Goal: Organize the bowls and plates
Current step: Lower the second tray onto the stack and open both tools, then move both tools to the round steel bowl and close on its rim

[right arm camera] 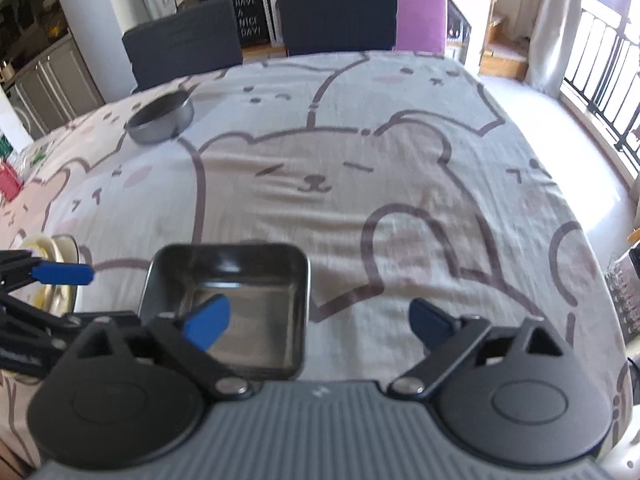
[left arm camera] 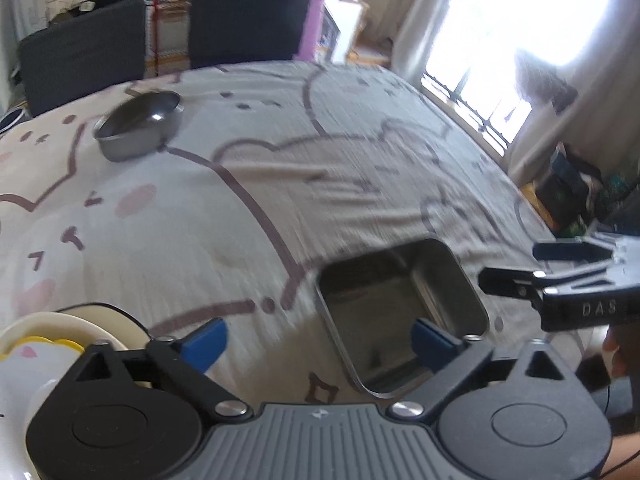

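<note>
A square steel dish [left arm camera: 400,312] lies on the bear-print tablecloth near the front; it also shows in the right wrist view [right arm camera: 228,300]. A round steel bowl [left arm camera: 138,126] sits far left; it also shows in the right wrist view [right arm camera: 162,118]. A cream plate stack [left arm camera: 60,344] with a yellow-edged dish is at the left front, and shows in the right wrist view [right arm camera: 48,276]. My left gripper [left arm camera: 320,340] is open and empty, its right finger over the square dish. My right gripper [right arm camera: 320,322] is open and empty, its left finger over the same dish.
Two dark chairs [right arm camera: 256,28] stand at the table's far edge. A bright window and railing [right arm camera: 600,60] are to the right. The right gripper [left arm camera: 560,280] shows at the right edge of the left wrist view.
</note>
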Demonstrator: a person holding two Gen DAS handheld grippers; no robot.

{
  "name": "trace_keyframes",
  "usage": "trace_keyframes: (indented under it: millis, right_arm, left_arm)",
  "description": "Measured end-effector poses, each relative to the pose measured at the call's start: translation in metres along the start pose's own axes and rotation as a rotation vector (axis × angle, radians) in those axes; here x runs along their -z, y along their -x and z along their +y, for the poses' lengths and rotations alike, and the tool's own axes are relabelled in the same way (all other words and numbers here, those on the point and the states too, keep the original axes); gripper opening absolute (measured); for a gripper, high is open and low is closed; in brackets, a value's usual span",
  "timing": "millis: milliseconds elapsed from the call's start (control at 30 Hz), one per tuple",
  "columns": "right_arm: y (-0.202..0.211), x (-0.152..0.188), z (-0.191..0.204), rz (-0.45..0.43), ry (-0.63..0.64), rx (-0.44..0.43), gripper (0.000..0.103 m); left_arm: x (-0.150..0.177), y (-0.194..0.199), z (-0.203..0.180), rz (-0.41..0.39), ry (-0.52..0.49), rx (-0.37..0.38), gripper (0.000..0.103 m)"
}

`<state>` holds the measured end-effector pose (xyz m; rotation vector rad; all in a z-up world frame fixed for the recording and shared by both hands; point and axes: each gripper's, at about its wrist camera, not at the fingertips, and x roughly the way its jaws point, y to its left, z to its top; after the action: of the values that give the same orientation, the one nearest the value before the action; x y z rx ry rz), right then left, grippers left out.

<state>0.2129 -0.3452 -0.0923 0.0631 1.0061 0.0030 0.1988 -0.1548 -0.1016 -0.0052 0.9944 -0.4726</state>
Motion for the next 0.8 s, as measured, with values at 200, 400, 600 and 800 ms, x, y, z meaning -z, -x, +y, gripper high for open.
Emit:
trace_keyframes:
  millis: [200, 400, 600, 800]
  right_arm:
    - [0.007, -0.012, 0.011, -0.103, -0.014, 0.014, 0.103]
    - [0.004, -0.037, 0.036, -0.190, -0.029, 0.007, 0.103]
    - [-0.012, -0.066, 0.070, -0.244, -0.064, -0.023, 0.103]
    - [-0.043, -0.100, 0.098, -0.183, -0.058, -0.009, 0.103]
  left_arm:
    - [-0.008, 0.018, 0.029, -0.091, 0.048, -0.078, 0.103]
    - [-0.017, 0.037, 0.069, -0.132, 0.144, -0.112, 0.103]
    - [-0.017, 0.049, 0.114, -0.159, 0.238, -0.174, 0.103]
    - [-0.027, 0.054, 0.150, -0.175, 0.321, -0.217, 0.103]
